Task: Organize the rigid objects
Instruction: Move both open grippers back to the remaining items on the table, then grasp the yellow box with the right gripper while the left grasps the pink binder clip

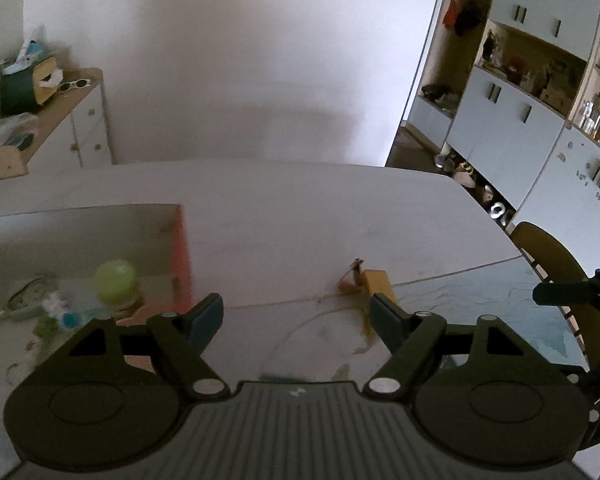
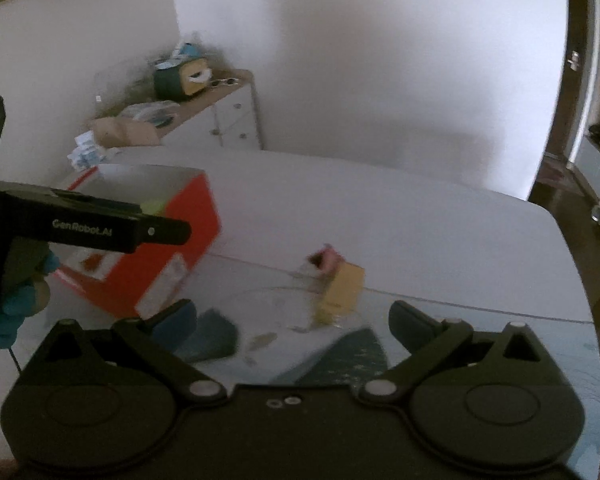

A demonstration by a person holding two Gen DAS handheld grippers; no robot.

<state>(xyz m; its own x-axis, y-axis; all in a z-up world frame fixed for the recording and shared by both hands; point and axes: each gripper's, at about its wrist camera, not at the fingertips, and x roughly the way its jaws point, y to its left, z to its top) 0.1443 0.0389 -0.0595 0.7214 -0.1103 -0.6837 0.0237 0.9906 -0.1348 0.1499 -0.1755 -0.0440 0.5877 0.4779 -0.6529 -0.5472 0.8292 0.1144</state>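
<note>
The left tool hangs low over the worktop, its two fingers wide apart and holding nothing. Just beyond its right fingertip lies a small yellow block, and against the far side of the block there is a small reddish-brown thing, too blurred to name. Neither of them touches the tool.

The right tool is also spread wide and holds nothing. The same yellow block lies ahead of it, a little nearer to its right finger, with a pink thing at the block's far end. Under this tool the worktop carries a clear sheet with blue-green patterns.

Farther back, toward the left edge of the worktop, stands an open red box. Inside the box I can see a light green ball-like thing and some smaller items that are too blurred to tell. In the right wrist view the body of the left tool crosses in front of this box, held by a hand in a blue glove.

Behind the worktop, against the white wall, stands a white chest of drawers with clutter on top.
</note>
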